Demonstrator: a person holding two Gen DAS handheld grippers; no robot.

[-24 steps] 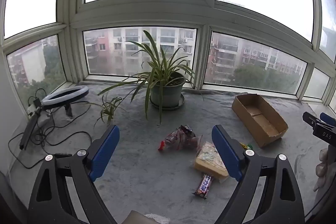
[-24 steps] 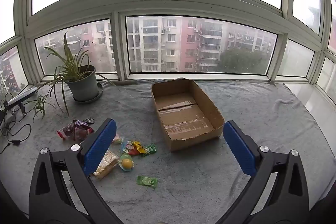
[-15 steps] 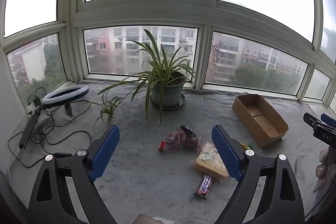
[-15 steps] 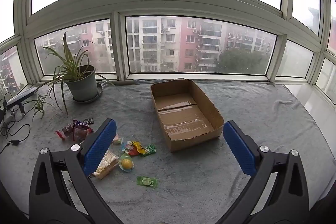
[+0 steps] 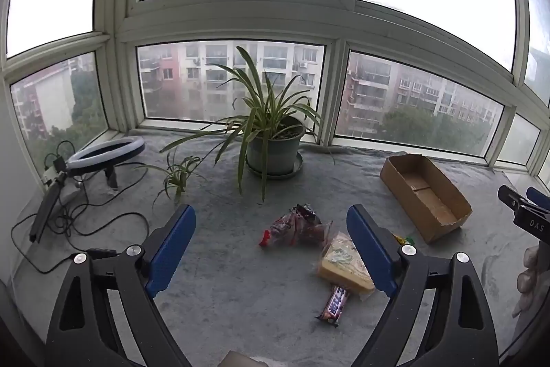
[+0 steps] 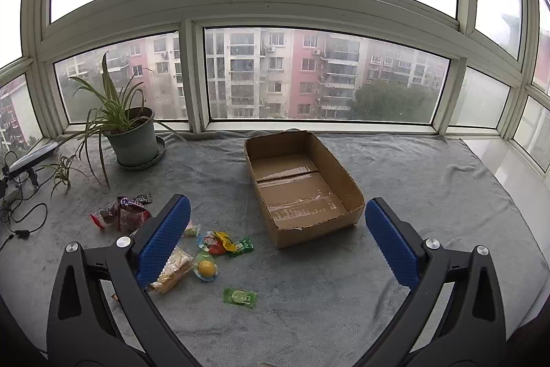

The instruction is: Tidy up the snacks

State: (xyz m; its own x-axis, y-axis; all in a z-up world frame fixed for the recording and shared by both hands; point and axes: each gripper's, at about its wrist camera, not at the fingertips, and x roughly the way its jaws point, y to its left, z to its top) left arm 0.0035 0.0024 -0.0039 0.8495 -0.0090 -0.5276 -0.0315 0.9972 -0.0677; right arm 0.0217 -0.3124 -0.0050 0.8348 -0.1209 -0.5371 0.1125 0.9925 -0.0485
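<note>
Snacks lie on a grey cloth: a red bag of candy bars (image 5: 295, 227) (image 6: 122, 214), a yellow wrapped sandwich (image 5: 343, 262) (image 6: 172, 270), a chocolate bar (image 5: 335, 301), a clear cup with a yellow sweet (image 6: 205, 269), a green sachet (image 6: 240, 296) and small red, yellow and green packets (image 6: 225, 241). An empty cardboard box (image 6: 302, 184) (image 5: 424, 195) stands to their right. My left gripper (image 5: 271, 250) is open above the cloth, short of the snacks. My right gripper (image 6: 276, 245) is open, short of the box.
A potted spider plant (image 5: 273, 143) (image 6: 132, 140) stands by the windows. A ring light (image 5: 105, 155) and black cables (image 5: 68, 229) lie at the far left. The right gripper's tip (image 5: 522, 212) shows at the left view's right edge.
Almost nothing: both views have drifted very slightly. Both grippers stay open and no snack has moved.
</note>
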